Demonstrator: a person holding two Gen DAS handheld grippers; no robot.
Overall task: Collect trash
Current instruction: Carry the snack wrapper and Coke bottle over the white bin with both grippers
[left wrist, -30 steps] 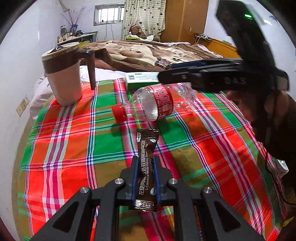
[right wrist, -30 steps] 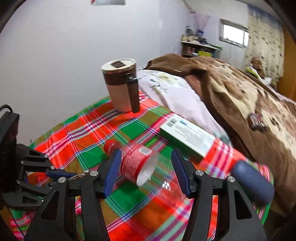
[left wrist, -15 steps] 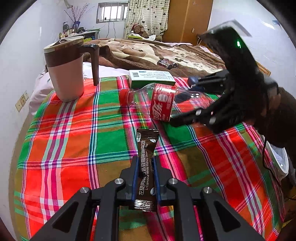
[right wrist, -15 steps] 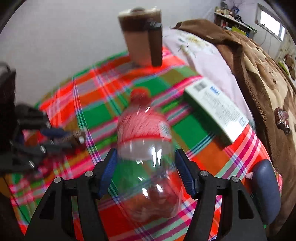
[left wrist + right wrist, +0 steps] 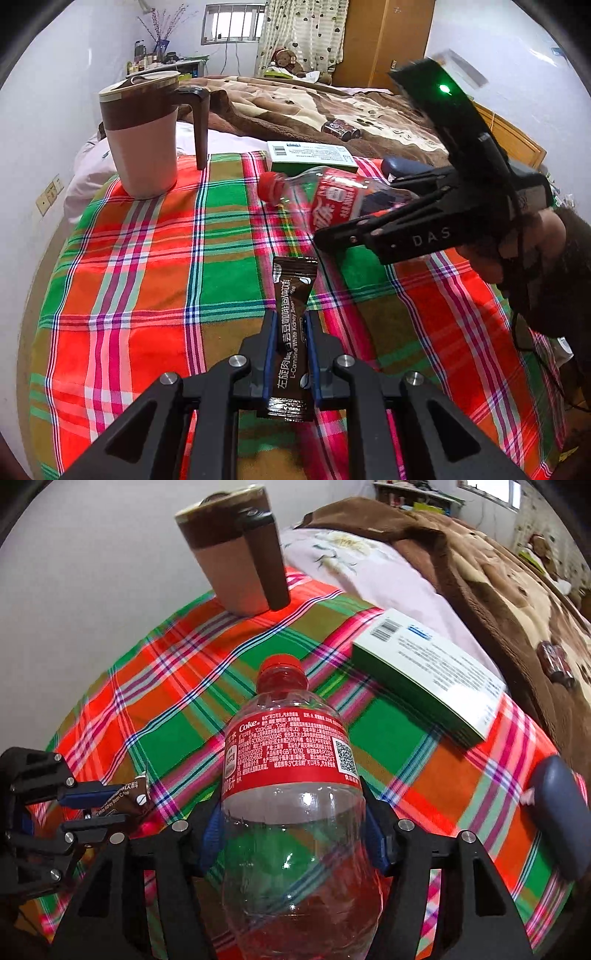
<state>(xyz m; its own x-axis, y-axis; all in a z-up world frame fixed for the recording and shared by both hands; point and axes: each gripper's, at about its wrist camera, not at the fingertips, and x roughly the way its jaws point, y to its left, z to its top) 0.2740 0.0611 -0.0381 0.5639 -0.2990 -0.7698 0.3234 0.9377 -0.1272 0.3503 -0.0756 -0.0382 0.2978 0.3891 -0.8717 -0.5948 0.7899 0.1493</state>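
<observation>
Clamped narrowly between the pads of the left gripper [image 5: 289,360], a brown sachet [image 5: 291,317] was held above the near part of the plaid-covered table [image 5: 147,266]. Further in, an empty Coke bottle [image 5: 295,775] was gripped across its body by the right gripper [image 5: 291,834], cap pointing away. A mug [image 5: 142,136] was stood at the far left corner, a white-and-green box [image 5: 310,157] at the far edge.

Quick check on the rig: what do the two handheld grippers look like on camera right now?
Both are matte black plastic linkages with silver screws and blue finger pads. The right gripper, seen from the left wrist, has "DAS" in pale letters on its side, a green indicator light on its top block, and a thin black cable hanging below. The hand holding it wears a dark fuzzy sleeve.
</observation>
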